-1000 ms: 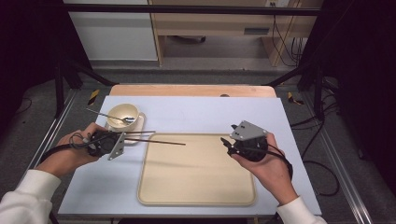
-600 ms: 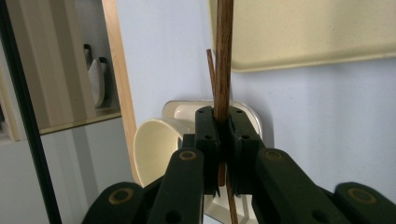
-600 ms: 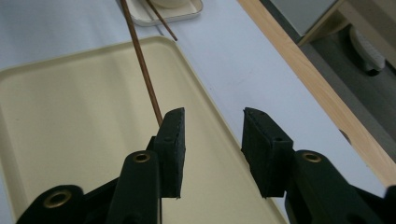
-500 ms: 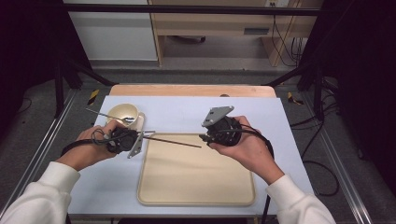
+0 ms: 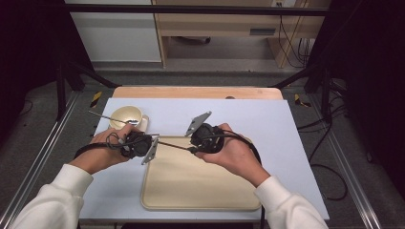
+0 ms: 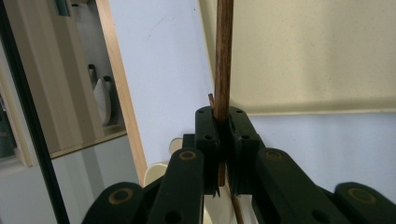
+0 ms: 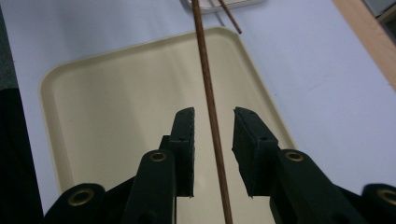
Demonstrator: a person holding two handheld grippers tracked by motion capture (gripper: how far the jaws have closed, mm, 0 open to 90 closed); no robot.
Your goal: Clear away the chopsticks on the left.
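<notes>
One chopstick [image 7: 210, 100] runs between the right gripper's [image 7: 213, 122] parted fingers [image 7: 185, 140].

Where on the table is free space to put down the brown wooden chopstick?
The near half of the beige tray is bare, as is the blue mat to its right. Crowded around the cream bowl and both grippers.

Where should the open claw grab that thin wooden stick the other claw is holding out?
Probably the bare shaft of the wooden stick, near its free end. It is thin and straight and already lies between the jaws of the right claw, so closing from both sides should suffice.
</notes>
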